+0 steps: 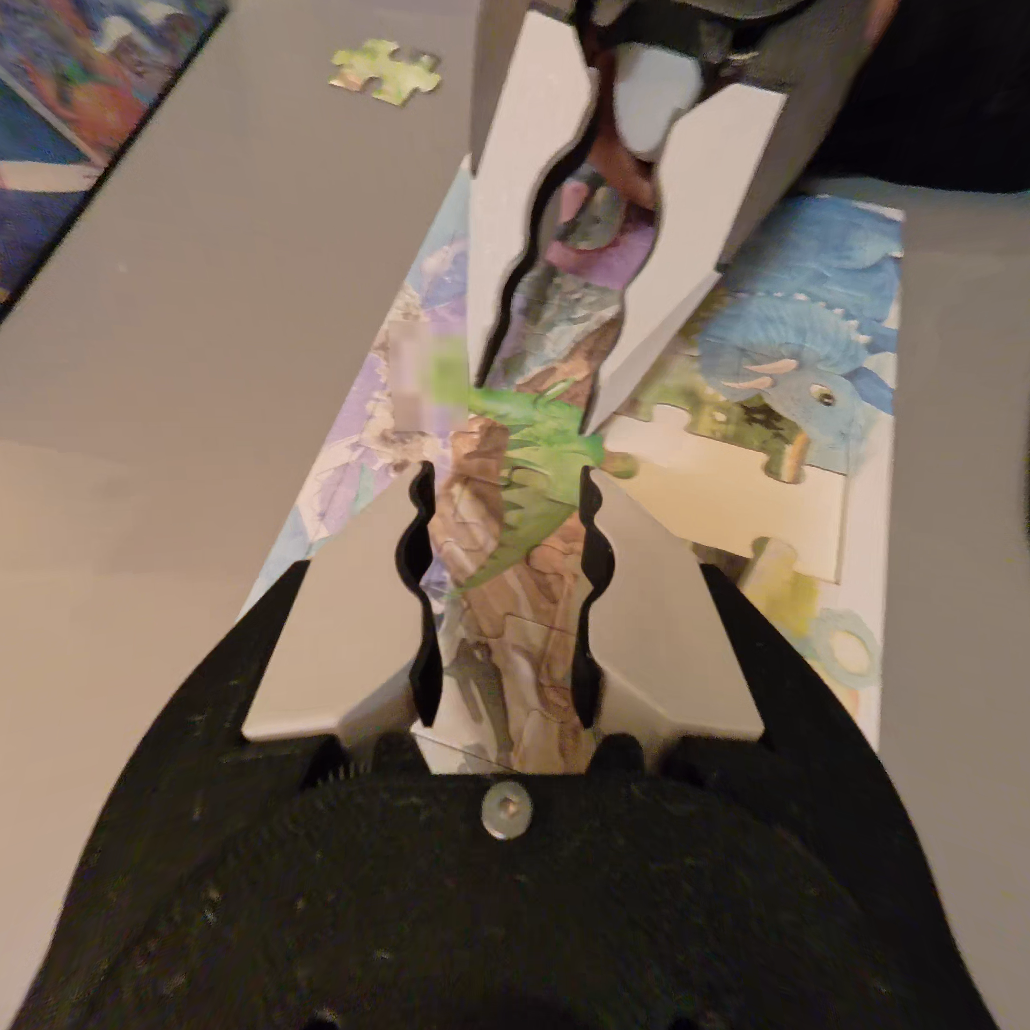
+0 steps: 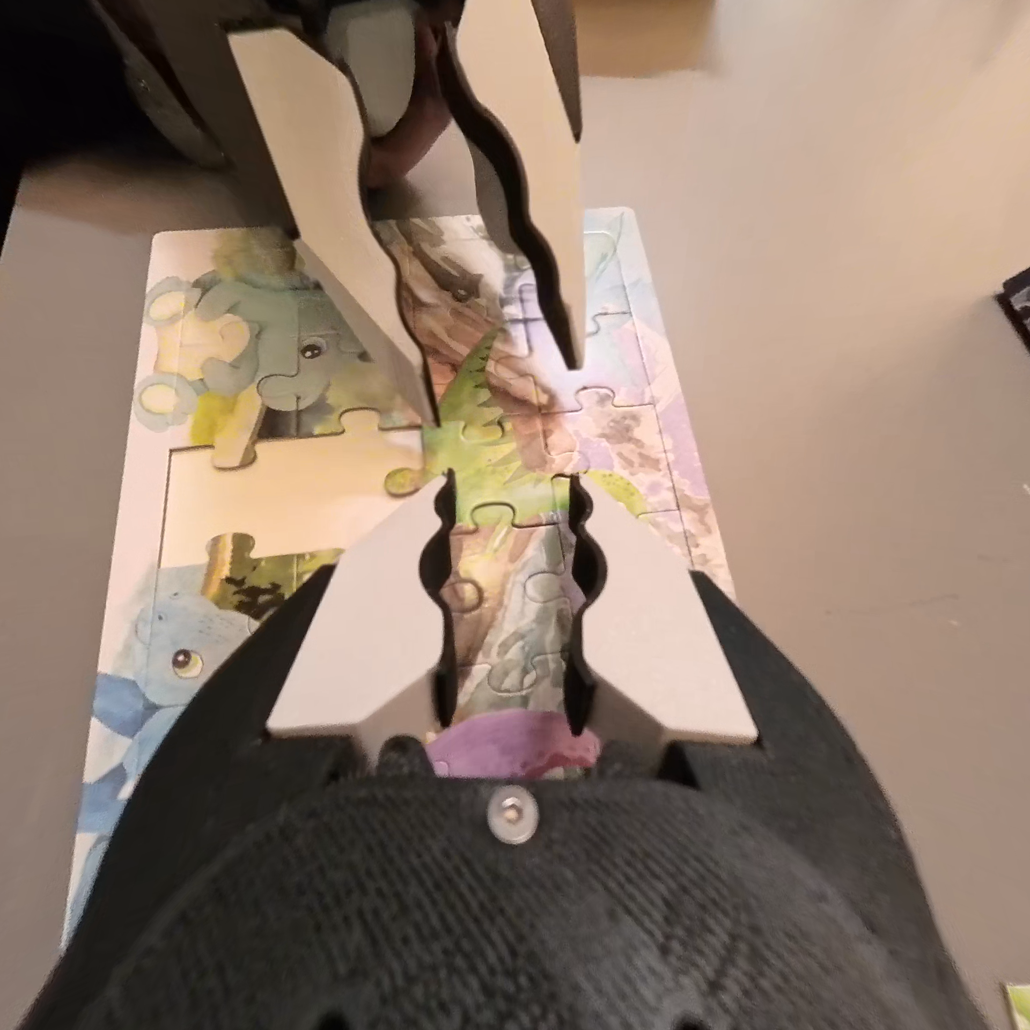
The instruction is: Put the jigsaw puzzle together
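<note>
I have two grippers, one in each hand. My left gripper (image 1: pixel 504 474) and my right gripper (image 2: pixel 507 482) point at each other, tip to tip, low over one jigsaw puzzle (image 2: pixel 607 446). Each gripper has two pale fingers with wavy black edges. On both grippers the fingers stand apart, so both are open, and nothing is held between them.

The puzzle lies flat on the grey table (image 1: pixel 195 390). It is a long shape and nearly all put together. It has soft painted animals on it. I can count three: a blue one with horns (image 1: pixel 791 356), a grey-green one with round ears (image 2: pixel 267 334), and a green spiky one (image 2: pixel 479 440) in the middle, next to a brown rocky part. One side of the puzzle is pale blue and purple.

There is one hole (image 2: pixel 278 490) in the puzzle. Its bottom shows plain white. It lies between the blue animal and the grey-green animal, just beside the green one.

One loose piece (image 1: pixel 384 75) lies on the table, well apart from the puzzle. It is light green. A colourful picture (image 1: pixel 72 95) lies at the far edge of the table.

The tips of both grippers are over the green animal in the middle of the puzzle, right next to the hole. I cannot tell if they touch the puzzle.
</note>
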{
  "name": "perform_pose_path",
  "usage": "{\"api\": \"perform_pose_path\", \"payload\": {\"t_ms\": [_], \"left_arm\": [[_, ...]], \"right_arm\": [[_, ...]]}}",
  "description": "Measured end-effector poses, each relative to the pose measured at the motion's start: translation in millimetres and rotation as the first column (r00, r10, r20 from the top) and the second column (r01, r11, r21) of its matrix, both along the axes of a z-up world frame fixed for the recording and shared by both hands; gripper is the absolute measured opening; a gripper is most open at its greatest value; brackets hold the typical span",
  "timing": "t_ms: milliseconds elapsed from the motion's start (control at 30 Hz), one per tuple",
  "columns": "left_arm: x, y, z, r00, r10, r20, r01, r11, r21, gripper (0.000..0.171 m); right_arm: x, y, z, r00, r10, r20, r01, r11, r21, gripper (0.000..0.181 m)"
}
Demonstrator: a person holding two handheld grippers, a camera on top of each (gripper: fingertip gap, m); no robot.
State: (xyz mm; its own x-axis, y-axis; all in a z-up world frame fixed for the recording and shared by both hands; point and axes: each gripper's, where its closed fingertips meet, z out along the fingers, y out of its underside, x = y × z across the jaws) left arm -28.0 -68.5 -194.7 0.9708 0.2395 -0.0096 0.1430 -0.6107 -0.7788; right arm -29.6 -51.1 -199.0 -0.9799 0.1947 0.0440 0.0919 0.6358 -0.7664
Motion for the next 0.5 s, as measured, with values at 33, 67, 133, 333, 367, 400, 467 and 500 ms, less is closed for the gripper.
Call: {"api": "perform_pose_path", "payload": {"t_ms": [33, 67, 133, 333, 367, 400, 467, 500], "left_arm": [[-4.1, -1.5, -2.3, 1.000, 0.026, -0.004, -0.026, 1.000, -0.013, 0.050], [-4.6, -1.6, -3.0, 1.000, 0.031, 0.001, -0.031, 0.999, -0.016, 0.050], [0.7, 2.0, 0.5, 1.000, 0.006, 0.013, -0.006, 1.000, 0.012, 0.050], [13.0, 7.7, -4.4, 0.998, -0.054, 0.024, 0.054, 0.998, -0.019, 0.050], [13.9, 7.9, -7.0, 0.998, -0.058, 0.020, 0.059, 0.998, -0.037, 0.050], [14.6, 7.9, -10.1, 0.998, -0.061, 0.020, 0.062, 0.996, -0.058, 0.050], [15.2, 8.3, -14.5, 0.998, -0.059, 0.017, 0.060, 0.994, -0.087, 0.050], [15.8, 8.5, -14.2, 0.998, -0.062, 0.019, 0.063, 0.994, -0.085, 0.049]], "right_arm": [[0.8, -1.4, -0.1, 1.000, -0.001, 0.012, 0.001, 1.000, -0.006, 0.038], [3.2, -3.1, 0.1, 1.000, 0.008, 0.027, -0.008, 1.000, -0.015, 0.038], [8.0, -5.6, 0.1, 0.999, 0.031, 0.040, -0.030, 0.999, -0.023, 0.039], [11.3, -6.4, -5.6, 0.998, 0.046, 0.040, -0.046, 0.999, 0.010, 0.041], [11.1, -6.2, -5.7, 0.998, 0.044, 0.042, -0.044, 0.999, 0.010, 0.041], [11.0, -6.2, -5.9, 0.998, 0.042, 0.044, -0.042, 0.999, 0.010, 0.042], [10.7, -6.0, -6.1, 0.998, 0.038, 0.048, -0.038, 0.999, 0.012, 0.042], [10.7, -6.0, -6.2, 0.998, 0.037, 0.048, -0.037, 0.999, 0.012, 0.042]]}}
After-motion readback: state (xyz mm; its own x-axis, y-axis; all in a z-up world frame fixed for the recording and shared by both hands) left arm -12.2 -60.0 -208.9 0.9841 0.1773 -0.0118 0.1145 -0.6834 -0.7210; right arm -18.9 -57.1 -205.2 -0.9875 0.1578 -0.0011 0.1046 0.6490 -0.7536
